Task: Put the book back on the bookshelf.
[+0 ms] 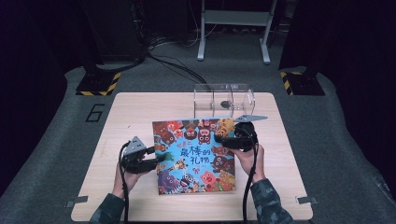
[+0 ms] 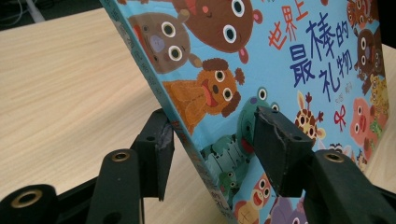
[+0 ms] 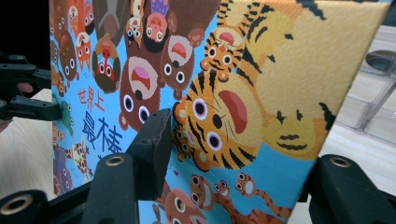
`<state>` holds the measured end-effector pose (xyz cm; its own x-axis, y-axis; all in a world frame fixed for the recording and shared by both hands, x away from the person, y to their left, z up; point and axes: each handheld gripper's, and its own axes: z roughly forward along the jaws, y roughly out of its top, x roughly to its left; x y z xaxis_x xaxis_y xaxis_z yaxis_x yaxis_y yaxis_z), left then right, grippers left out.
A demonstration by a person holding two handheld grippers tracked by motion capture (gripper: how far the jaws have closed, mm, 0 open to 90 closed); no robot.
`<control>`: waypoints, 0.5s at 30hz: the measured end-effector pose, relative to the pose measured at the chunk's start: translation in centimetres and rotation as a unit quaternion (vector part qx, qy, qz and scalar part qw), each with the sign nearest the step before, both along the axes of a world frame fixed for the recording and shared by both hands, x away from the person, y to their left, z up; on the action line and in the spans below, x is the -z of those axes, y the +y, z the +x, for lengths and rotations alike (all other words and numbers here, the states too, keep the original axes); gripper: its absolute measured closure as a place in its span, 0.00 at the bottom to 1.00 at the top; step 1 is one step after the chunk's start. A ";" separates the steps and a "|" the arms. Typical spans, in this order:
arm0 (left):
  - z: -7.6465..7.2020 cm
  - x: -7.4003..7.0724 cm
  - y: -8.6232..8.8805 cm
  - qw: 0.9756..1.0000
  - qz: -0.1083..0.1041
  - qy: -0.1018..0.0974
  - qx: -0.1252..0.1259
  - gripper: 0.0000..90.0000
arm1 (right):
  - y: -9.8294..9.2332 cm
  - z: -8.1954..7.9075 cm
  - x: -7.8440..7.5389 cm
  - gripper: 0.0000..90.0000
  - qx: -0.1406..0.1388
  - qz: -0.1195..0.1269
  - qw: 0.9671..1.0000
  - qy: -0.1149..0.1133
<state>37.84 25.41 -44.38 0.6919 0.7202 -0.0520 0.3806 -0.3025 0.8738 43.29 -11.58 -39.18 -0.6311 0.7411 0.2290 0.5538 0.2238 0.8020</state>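
A picture book [image 1: 194, 156] with a blue cover full of cartoon animals lies in the middle of the wooden table [image 1: 126, 121], its edges raised off the top. My left gripper [image 1: 161, 158] grips the book's left edge. In the left gripper view the book [image 2: 280, 60] runs slantwise through my left gripper [image 2: 210, 121], one pad under the edge and the other on the cover. My right gripper [image 1: 223, 140] holds the right edge near the top corner. In the right gripper view the book [image 3: 233, 93] sits in my right gripper [image 3: 243, 144], one jaw on the cover and one behind it.
A clear plastic box [image 1: 224, 99] stands at the table's far edge just behind the book, with a small dark object [image 1: 224, 103] inside. The box [image 3: 373, 107] also appears past the book's corner. Bare wood lies to the left and along the front.
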 end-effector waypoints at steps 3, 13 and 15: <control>-0.1 -0.4 -0.2 1.000 -0.012 -0.012 0.003 0.58 | 0.0 -0.1 -0.4 0.46 0.000 -0.009 1.000 -0.009; -0.3 -1.0 -0.3 0.999 0.002 -0.040 -0.002 0.61 | 0.2 -0.4 -1.3 0.45 0.006 -0.019 0.999 -0.030; -0.4 -1.1 -0.3 0.999 0.006 -0.051 -0.004 0.61 | 0.2 -0.3 -1.4 0.45 0.004 -0.019 0.999 -0.032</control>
